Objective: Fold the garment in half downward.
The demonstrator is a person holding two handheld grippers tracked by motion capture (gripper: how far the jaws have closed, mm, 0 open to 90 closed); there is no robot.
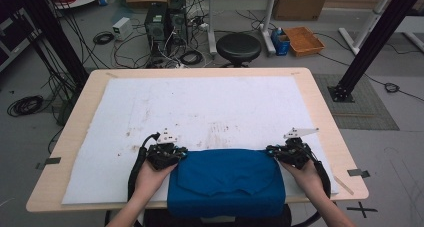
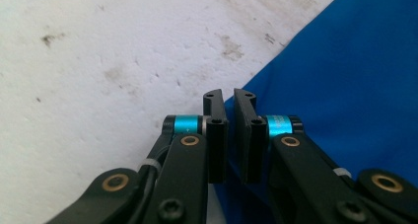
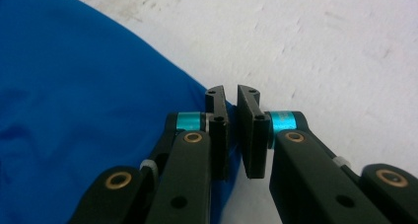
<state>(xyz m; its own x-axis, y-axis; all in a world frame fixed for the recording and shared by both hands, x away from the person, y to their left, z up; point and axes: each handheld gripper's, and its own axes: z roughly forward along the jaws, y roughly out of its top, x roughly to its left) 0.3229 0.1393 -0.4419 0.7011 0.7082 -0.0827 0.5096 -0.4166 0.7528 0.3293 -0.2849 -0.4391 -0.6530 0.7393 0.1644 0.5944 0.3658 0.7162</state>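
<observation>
Across the wooden table (image 1: 320,94) a stained white mat (image 1: 210,102) is lying flat, likely serving as a work surface. At its near edge a blue cloth (image 1: 225,182) is sitting folded and hanging slightly over the table's front. Left gripper (image 2: 229,98) and right gripper (image 3: 231,93) are flanking its far corners, each held by a hand, jaws nearly closed and pinching the cloth's edge between them, probably so both corners can be lifted or spread together.
</observation>
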